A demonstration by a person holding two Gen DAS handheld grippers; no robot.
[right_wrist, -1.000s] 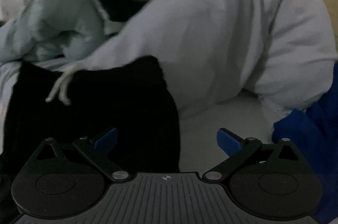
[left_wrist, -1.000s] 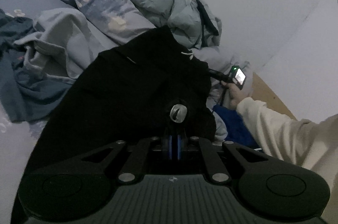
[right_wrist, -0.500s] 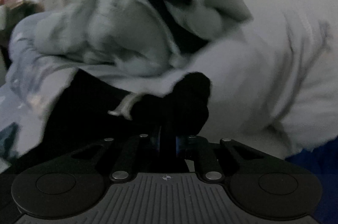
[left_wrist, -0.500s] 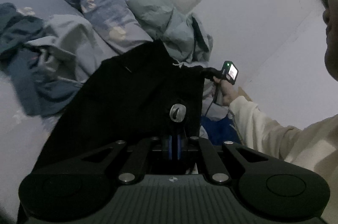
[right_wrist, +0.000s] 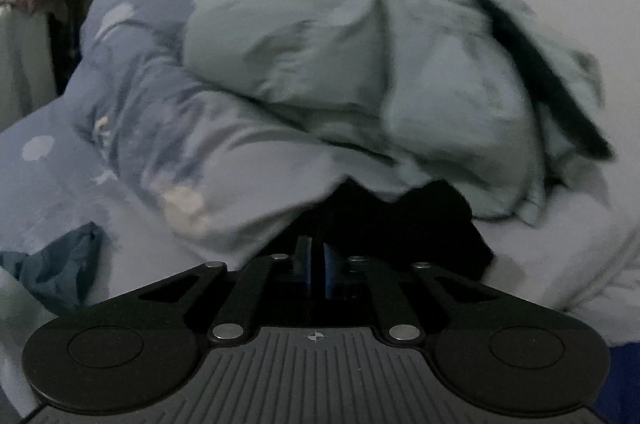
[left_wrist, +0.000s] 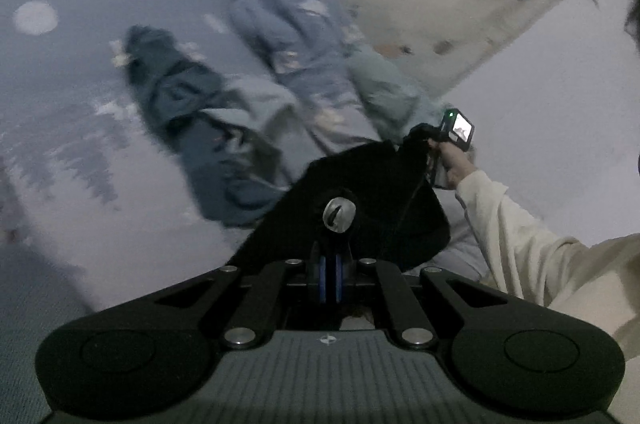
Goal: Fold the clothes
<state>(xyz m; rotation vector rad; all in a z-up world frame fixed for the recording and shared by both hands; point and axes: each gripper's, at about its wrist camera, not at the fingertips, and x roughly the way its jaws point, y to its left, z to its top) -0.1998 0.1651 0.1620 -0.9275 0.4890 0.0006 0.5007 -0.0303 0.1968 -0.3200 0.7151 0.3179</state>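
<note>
Both the left gripper (left_wrist: 329,278) and the right gripper (right_wrist: 316,272) are clenched on the black cloth garment (left_wrist: 360,192), which seems stretched between them above the rumpled pale-blue patterned bedding (left_wrist: 100,112).

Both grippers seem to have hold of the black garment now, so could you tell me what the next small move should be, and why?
Probably draw the two grippers apart to pull the black garment taut. The left gripper and right gripper are each shut on an edge of it, and the cloth between them hangs slack and bunched above the bed, too crumpled to fold.
</note>
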